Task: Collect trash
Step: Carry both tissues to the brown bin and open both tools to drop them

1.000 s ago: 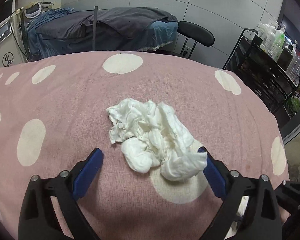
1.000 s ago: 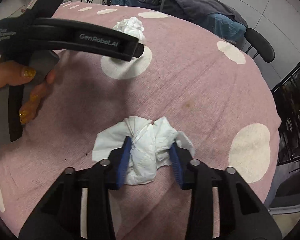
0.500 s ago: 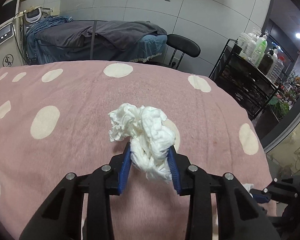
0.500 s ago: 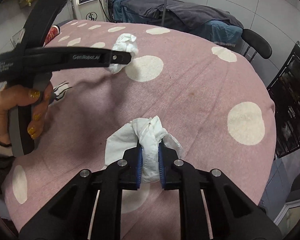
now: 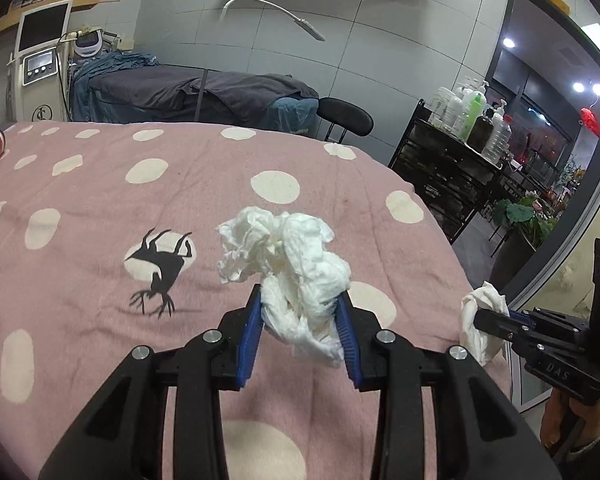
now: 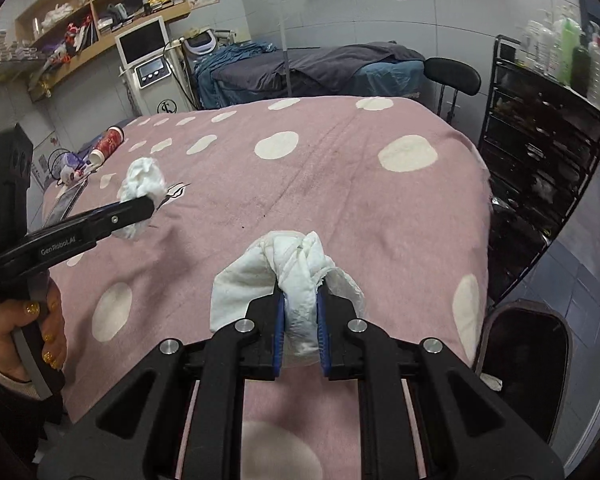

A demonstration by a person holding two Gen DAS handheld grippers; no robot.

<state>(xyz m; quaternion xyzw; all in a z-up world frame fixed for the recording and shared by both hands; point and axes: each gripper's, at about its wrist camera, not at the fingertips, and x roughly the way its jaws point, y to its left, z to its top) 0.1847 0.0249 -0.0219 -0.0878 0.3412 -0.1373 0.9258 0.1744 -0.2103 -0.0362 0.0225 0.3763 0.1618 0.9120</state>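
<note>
White tissue wad [image 5: 300,276] upright, left tool [image 5: 300,332] clamped

Labels of the bottles [image 5: 473,114] on the black rack [image 5: 444,160] too small; bin [image 6: 526,364] interior dark.

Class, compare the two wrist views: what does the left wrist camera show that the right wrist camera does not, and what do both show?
Only the left wrist view: a black deer print on the bedspread. Only the right wrist view: a dark bin beside the bed and a red cup. Both: the pink dotted bedspread, and each gripper, left and right, with jaws clamped on a white tissue wad.
</note>
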